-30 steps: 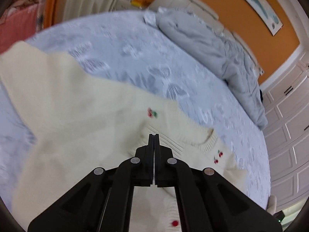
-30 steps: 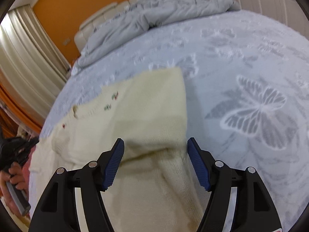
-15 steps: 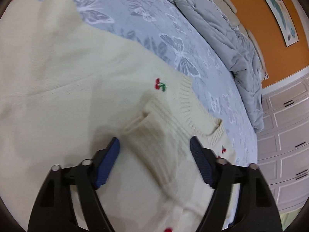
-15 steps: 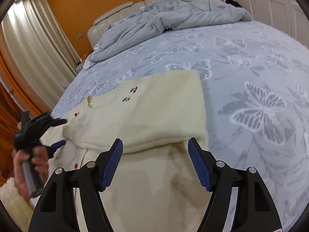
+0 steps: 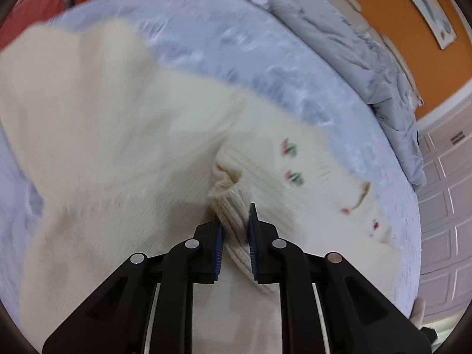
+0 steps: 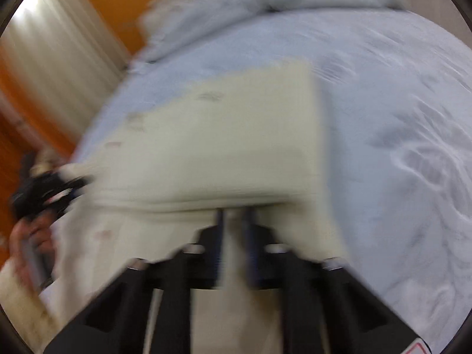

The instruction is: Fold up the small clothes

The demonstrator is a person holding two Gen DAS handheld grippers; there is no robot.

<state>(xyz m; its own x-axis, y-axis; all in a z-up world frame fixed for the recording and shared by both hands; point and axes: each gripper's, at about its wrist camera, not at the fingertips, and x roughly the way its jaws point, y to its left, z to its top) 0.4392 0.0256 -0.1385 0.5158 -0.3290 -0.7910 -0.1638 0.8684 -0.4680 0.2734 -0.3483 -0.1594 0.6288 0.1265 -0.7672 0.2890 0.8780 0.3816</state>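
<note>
Where it lies spread on the bed (image 5: 259, 67), the cream sweater (image 5: 124, 153) has one side folded over; its ribbed cuff (image 5: 233, 206) sits between the pads of the left claw (image 5: 235, 224), jaws closing on it; right claw (image 6: 234, 221) narrowed onto a sweater fold, view blurred; grey duvet (image 5: 348, 47) behind.

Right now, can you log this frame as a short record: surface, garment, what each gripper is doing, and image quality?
surface: bed with pale blue butterfly-print cover
garment: cream knit sweater with cherry motifs, partly folded
left gripper: jaws closing on the ribbed cuff
right gripper: shut on a fold of the sweater
background: grey duvet, orange wall
image quality: right wrist view heavily motion-blurred
</note>
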